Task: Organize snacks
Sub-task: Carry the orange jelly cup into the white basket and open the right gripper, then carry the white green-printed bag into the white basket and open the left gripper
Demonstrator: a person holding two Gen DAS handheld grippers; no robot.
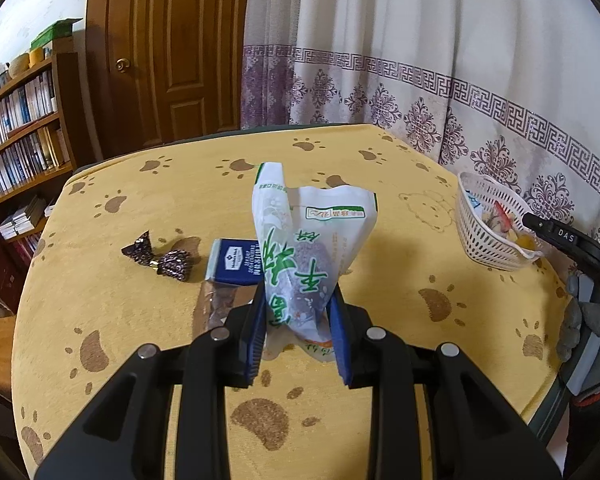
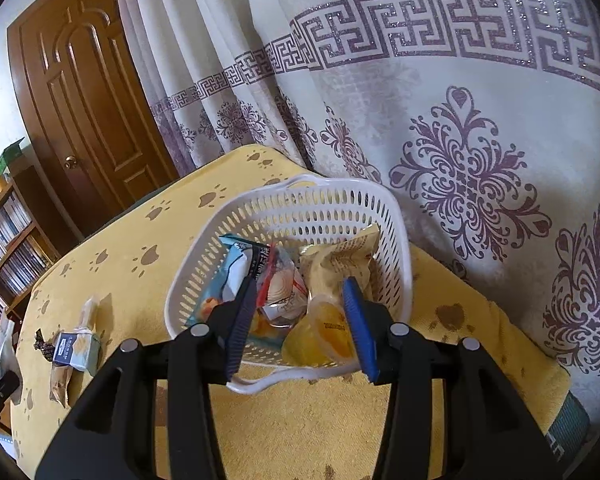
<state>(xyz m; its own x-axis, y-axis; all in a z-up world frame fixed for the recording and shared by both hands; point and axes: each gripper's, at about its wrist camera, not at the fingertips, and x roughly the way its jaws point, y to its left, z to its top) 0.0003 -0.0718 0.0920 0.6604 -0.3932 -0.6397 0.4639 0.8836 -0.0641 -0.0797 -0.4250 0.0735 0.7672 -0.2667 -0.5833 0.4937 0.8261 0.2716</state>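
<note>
From the left wrist view we see our left gripper (image 1: 300, 316) clenched on a white snack packet (image 1: 300, 248) with green Chinese print, held upright above the yellow paw-print tablecloth (image 1: 140, 208). Beyond it lie a navy-labelled bar (image 1: 236, 266) and two dark foil candies (image 1: 158, 258). The white basket (image 1: 484, 240) sits far right, with a black tool marked "DAS" (image 1: 568, 240) in front of it.

From the right wrist view our right gripper (image 2: 300, 320) hangs released over the basket (image 2: 384, 216), grasping nothing. Only here do we see its contents: a blue packet (image 2: 236, 268), a clear red-edged wrapper (image 2: 284, 284), a yellow packet (image 2: 340, 260) and a jelly cup (image 2: 324, 336).
</note>
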